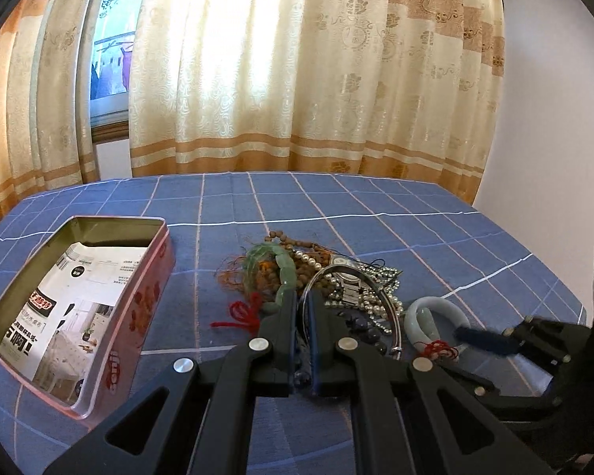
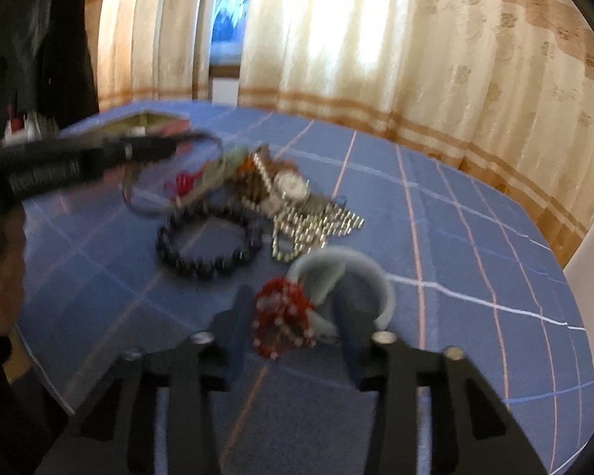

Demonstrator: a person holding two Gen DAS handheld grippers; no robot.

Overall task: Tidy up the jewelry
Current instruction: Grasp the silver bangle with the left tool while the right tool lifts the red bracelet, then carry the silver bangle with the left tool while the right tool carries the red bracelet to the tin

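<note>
Left wrist view: the left tool point(image 1: 304, 297) is closed tight on a thin silver hoop point(image 1: 380, 297) at the near edge of the jewelry pile point(image 1: 328, 273), which lies mid-bench on the blue checked cloth point(image 1: 415, 213). An open pink tin point(image 1: 146, 297) lined with printed paper sits to the left of the pile. A pale jade bangle point(image 1: 435, 312) with a red knot lies just right of it. In the right wrist view, blurred, the right tool point(image 2: 293, 308) stands partly open around that bangle's red tassel point(image 2: 283, 316), its pads not pressing on it. A dark bead bracelet point(image 2: 210, 241) lies beyond.
</note>
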